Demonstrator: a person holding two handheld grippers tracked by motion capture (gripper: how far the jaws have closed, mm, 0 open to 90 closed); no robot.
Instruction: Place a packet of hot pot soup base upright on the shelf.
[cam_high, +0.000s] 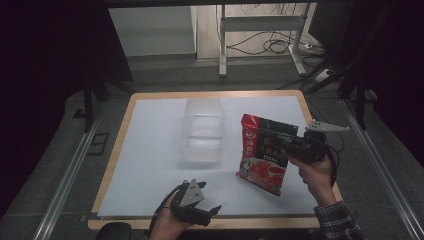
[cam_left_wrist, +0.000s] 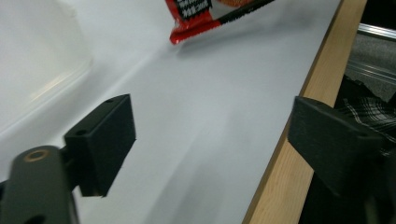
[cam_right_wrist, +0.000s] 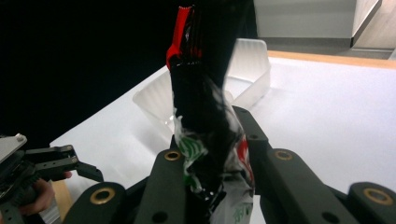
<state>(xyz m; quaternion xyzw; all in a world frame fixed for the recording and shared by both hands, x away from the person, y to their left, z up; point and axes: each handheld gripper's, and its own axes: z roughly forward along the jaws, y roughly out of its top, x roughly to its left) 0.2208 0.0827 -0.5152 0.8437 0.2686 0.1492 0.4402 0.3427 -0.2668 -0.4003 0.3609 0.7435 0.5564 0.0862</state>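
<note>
The left gripper (cam_high: 212, 206) hangs at the near edge, jaws spread on nothing. The right gripper (cam_high: 289, 148) pinches one red packet (cam_high: 262, 152), right of one clear plastic tub (cam_high: 202, 131).

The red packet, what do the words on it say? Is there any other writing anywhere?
Red food packet, held up by the right hand-held gripper: a round logo and rows of large characters on the front, too small and blurred to read.
Red food packet's corner in the left gripper view: white print on black, cut off and blurred, unreadable.
Clear plastic container: no writing.
</note>
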